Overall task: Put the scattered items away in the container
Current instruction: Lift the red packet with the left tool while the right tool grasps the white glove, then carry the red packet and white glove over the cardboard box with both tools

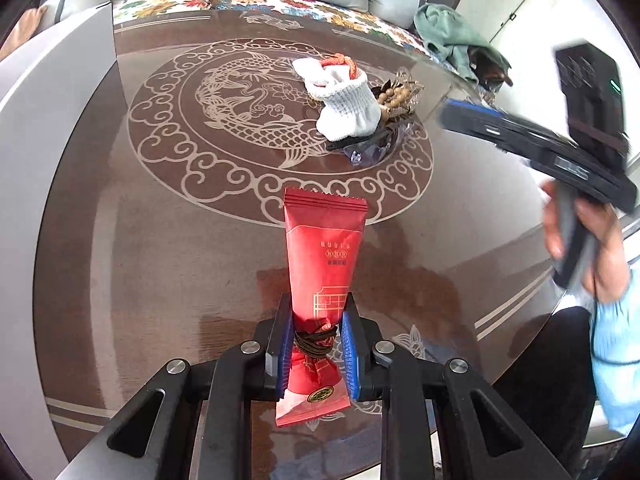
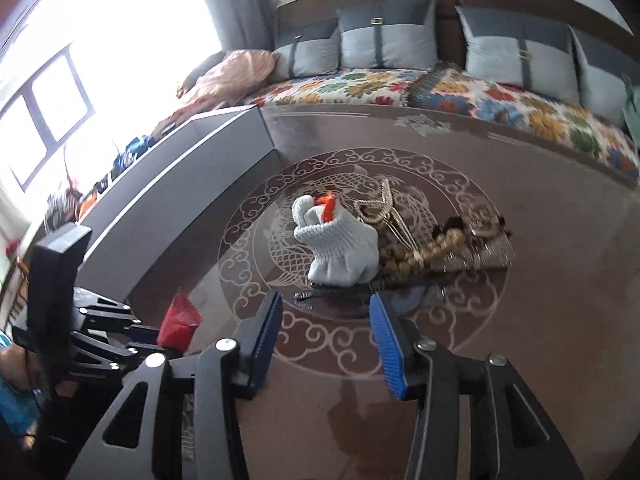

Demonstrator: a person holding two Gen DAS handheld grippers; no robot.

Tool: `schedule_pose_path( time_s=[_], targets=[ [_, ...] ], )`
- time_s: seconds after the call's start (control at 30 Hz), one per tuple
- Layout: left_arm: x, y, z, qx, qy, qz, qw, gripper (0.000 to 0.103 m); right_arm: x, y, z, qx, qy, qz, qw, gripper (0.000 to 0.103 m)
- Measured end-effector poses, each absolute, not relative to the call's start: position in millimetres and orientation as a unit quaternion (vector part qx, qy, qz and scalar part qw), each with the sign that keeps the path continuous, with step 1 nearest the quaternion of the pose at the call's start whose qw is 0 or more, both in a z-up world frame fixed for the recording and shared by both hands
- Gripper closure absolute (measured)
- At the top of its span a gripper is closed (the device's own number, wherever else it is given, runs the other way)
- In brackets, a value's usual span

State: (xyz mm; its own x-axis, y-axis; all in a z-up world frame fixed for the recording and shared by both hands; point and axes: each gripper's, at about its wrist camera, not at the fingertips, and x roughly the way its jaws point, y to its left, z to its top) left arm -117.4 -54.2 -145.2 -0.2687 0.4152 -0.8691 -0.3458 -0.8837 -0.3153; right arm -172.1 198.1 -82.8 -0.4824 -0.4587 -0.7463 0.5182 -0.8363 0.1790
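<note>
While my left tongs [image 1: 316,344] pinched the red packet [image 1: 324,264] at its tied waist at 6 o'clock, the clear dish [image 2: 400,280] with white glove [image 2: 344,248] and beads [image 2: 416,252] sat at 12, and my right tongs [image 2: 325,340] stood wide, holding nothing.

Bare table [image 2: 540,280] lies open around the heaped glove [image 2: 340,248] and beads [image 2: 420,252]; grey ledge [image 2: 192,184] walls the left.

The packet [image 1: 324,256] is red with gold print, tied with dark brown cord [image 1: 314,339]. The glove [image 2: 340,246] is white with an orange cuff. The brown table [image 1: 160,248] bears a pale fish-and-cloud medallion. The sofa cover [image 2: 400,88] is floral and multicoloured.
</note>
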Motion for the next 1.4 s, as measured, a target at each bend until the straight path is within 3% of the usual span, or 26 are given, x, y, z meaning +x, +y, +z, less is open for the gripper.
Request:
schedule_pose_path(
  time_s=[0.37,0.4,0.47,0.5,0.57,0.97,1.23,1.4],
  targets=[
    [-125,-81,-144,-0.555,-0.072,0.797,0.226,0.082,-247,139,-116,0.448,0.174,-0.832,0.279,0.051],
    [-125,-83,-145,-0.556,-0.075,0.797,0.225,0.082,-250,138,-120,0.46,0.172,-0.824,0.282,0.054],
    [-125,-85,-147,-0.558,-0.079,0.796,0.222,0.082,-253,138,-123,0.473,0.169,-0.821,0.273,0.081],
    [-125,-86,-148,-0.559,-0.08,0.796,0.22,0.082,-253,140,-122,0.475,0.162,-0.822,0.27,0.089],
    [-125,-87,-150,-0.56,-0.085,0.796,0.214,0.082,-250,145,-116,0.472,0.144,-0.829,0.264,0.093],
    [-103,-83,-121,-0.534,-0.088,0.82,0.185,0.082,-169,173,-64,0.456,-0.001,-0.843,0.285,0.094],
    [-58,-67,-93,-0.502,-0.078,0.848,0.155,0.082,-88,188,-82,0.471,-0.099,-0.842,0.243,0.094],
    [-40,-62,-94,-0.499,-0.074,0.852,0.143,0.082,-48,178,-78,0.457,-0.073,-0.862,0.208,0.094]
  ],
)
